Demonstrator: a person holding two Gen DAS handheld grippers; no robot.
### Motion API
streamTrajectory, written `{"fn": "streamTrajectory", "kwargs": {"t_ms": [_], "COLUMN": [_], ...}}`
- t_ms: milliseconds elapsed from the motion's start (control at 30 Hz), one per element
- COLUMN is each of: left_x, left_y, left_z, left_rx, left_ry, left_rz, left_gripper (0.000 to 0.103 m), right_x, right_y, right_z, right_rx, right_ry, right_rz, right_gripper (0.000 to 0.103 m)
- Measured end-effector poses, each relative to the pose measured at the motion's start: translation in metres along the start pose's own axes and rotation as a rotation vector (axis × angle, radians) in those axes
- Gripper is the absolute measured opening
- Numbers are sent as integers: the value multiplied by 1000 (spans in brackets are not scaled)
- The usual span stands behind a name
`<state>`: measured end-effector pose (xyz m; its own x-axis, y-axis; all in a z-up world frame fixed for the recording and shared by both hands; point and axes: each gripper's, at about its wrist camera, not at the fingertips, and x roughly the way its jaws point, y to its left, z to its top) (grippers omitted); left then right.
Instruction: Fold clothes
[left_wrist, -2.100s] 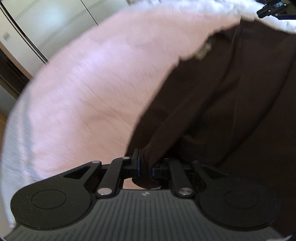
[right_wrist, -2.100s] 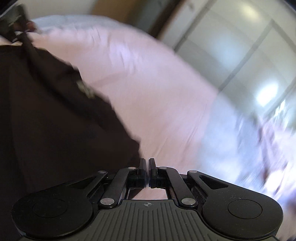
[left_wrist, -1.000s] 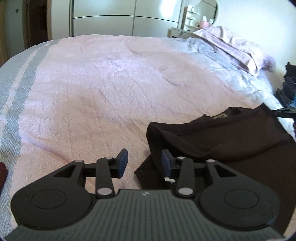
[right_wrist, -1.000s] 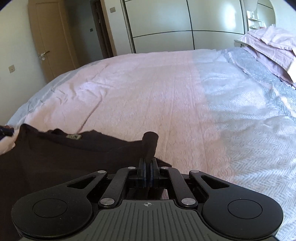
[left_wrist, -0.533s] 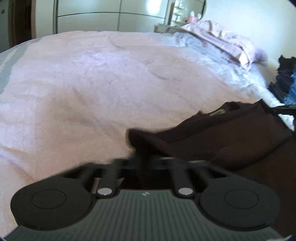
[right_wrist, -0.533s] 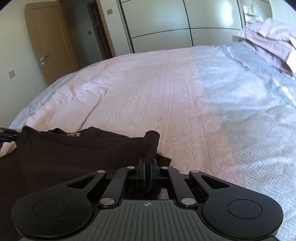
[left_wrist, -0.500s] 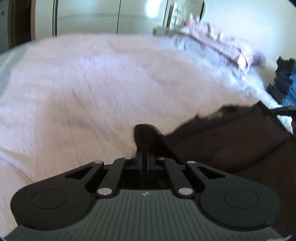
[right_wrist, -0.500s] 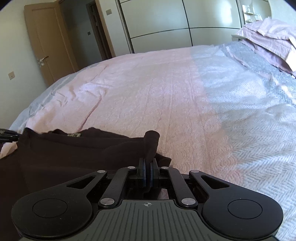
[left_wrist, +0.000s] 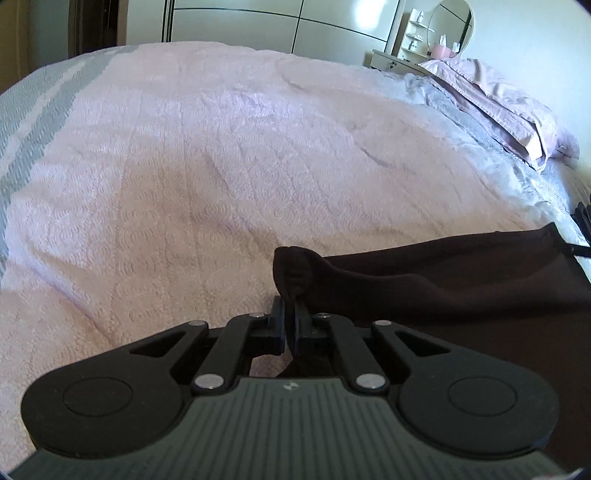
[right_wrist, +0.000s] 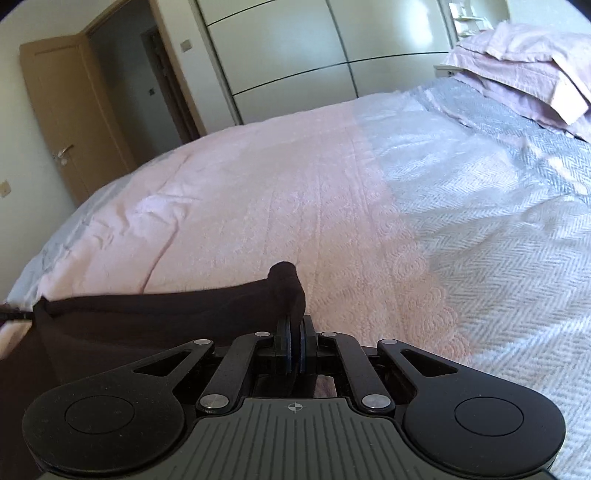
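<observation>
Left-wrist view: the left tongs (left_wrist: 290, 317) are pinching a bunched corner of the dark garment (left_wrist: 443, 280), which is stretching away to their right over the pink bedspread (left_wrist: 221, 166). Right-wrist view: the right tongs (right_wrist: 295, 343) are clamping the other corner, cloth (right_wrist: 147, 310) trailing leftward. Beyond both, pillows (right_wrist: 524, 70) and wardrobe doors (right_wrist: 288, 51) are standing.
</observation>
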<state>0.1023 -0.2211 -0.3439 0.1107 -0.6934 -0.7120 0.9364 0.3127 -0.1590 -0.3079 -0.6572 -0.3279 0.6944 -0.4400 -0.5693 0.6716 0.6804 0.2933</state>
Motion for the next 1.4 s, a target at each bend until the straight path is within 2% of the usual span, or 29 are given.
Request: {"fn": "streamTrajectory", "kwargs": {"t_ms": [100, 167, 300, 367, 400, 433, 467, 567, 633, 800, 867, 900, 933, 967, 1000, 1033, 1067, 1167, 1233, 1300, 1400], "left_x": [0, -6, -29, -39, -43, -47, -49, -50, -46, -28, -21, -21, -20, -20, -22, -25, -26, -25, -23, -23, -20], "left_y": [-3, -1, 0, 2, 1, -1, -3, -15, -25, -45, -50, -52, -53, -53, -52, -49, -47, -41, -39, -39, -39], "left_z": [0, 2, 2, 3, 3, 3, 3, 4, 4, -1, -4, -5, -6, -7, -9, -9, -8, -7, -6, -8, -12], "left_rx": [29, 34, 46, 48, 55, 69, 84, 130, 162, 243, 265, 271, 276, 281, 283, 281, 273, 241, 223, 216, 214], "left_ry": [1, -26, -88, -114, -126, -136, -142, -155, -155, -127, -114, -112, -112, -112, -116, -123, -128, -124, -116, -107, -68], "left_rz": [21, 37, 67, 77, 86, 89, 81, 45, 17, -21, -28, -29, -29, -30, -31, -30, -28, -12, -10, -13, -15], "left_gripper": [13, 20, 18, 19, 19, 19, 19, 21, 23, 23, 24, 24, 24, 24, 24, 24, 24, 25, 25, 25, 27], "right_x": [-2, -8, -25, -29, -29, -29, -29, -19, -2, 44, 59, 67, 74, 81, 79, 76, 68, 50, 48, 53, 45], "right_y": [2, 11, 46, 65, 71, 77, 83, 90, 110, 145, 145, 145, 145, 145, 143, 141, 140, 125, 116, 113, 104], "right_z": [-1, 3, 12, 17, 19, 22, 24, 28, 21, 2, 0, -1, -2, -3, -1, 1, 3, 19, 24, 24, 23], "right_rx": [-43, -86, -269, -366, -387, -407, -428, -421, -540, -758, -766, -770, -774, -778, -766, -754, -751, -672, -643, -648, -601], "right_ry": [11, -4, -49, -57, -69, -81, -93, -48, 27, 176, 229, 256, 283, 310, 297, 283, 227, 21, -56, -36, -26], "right_rz": [-15, -36, -77, -98, -134, -170, -206, 13, 126, 250, 262, 268, 275, 281, 275, 268, 252, 97, 36, -51, -68], "right_gripper": [2, 3, 8, 25, 47, 61, 61, 61, 61, 61, 61, 58, 31, 13, 4, 3, 2, 3, 4, 10, 17]}}
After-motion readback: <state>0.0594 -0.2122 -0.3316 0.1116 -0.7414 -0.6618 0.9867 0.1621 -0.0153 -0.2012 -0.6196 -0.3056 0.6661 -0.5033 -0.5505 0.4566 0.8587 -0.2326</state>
